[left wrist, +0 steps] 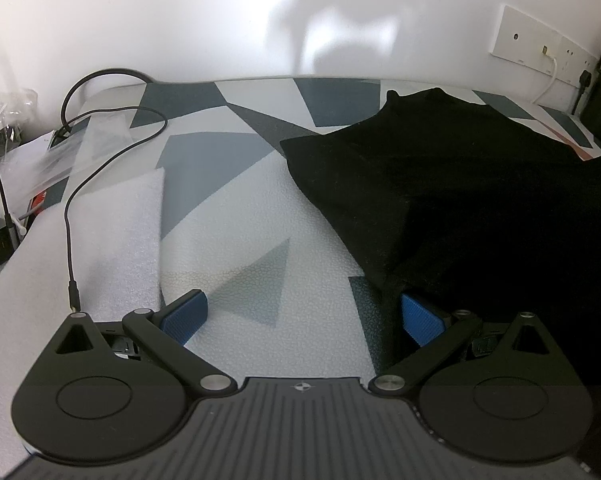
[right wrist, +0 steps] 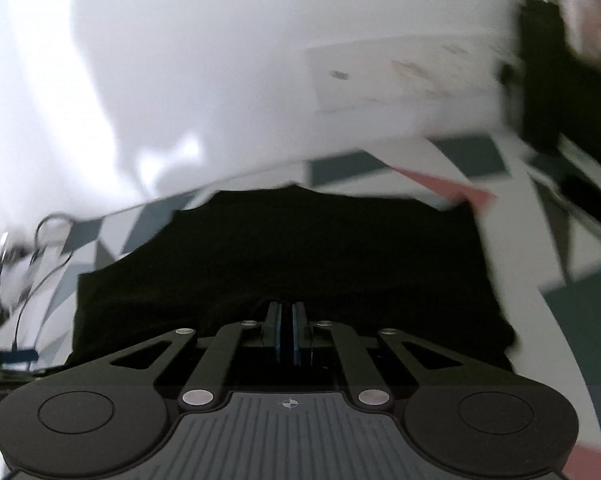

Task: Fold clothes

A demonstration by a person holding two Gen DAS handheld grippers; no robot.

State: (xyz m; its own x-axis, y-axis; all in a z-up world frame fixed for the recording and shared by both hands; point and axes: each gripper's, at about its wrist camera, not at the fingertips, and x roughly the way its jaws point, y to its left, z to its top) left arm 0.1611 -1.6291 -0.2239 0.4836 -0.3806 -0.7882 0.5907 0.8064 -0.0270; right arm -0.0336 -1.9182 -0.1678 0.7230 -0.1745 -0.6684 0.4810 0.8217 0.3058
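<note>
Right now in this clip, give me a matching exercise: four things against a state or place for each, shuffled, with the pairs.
Things:
1. left gripper
2. right gripper
3. black garment
4. black cable

States or places:
A. fingers together
B. lies across the white foam sheet
C. fingers wide apart
D. spread on the patterned table

Pairs: 1-C, 2-A, 3-D, 4-B

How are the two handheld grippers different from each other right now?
The left gripper is spread wide open, its blue pads far apart; the right gripper is shut, its pads nearly touching. The left one sits over the patterned table cover at the edge of the black garment; the right one is over the garment's middle. The left view is sharp, the right blurred. Both are black with blue pads.
</note>
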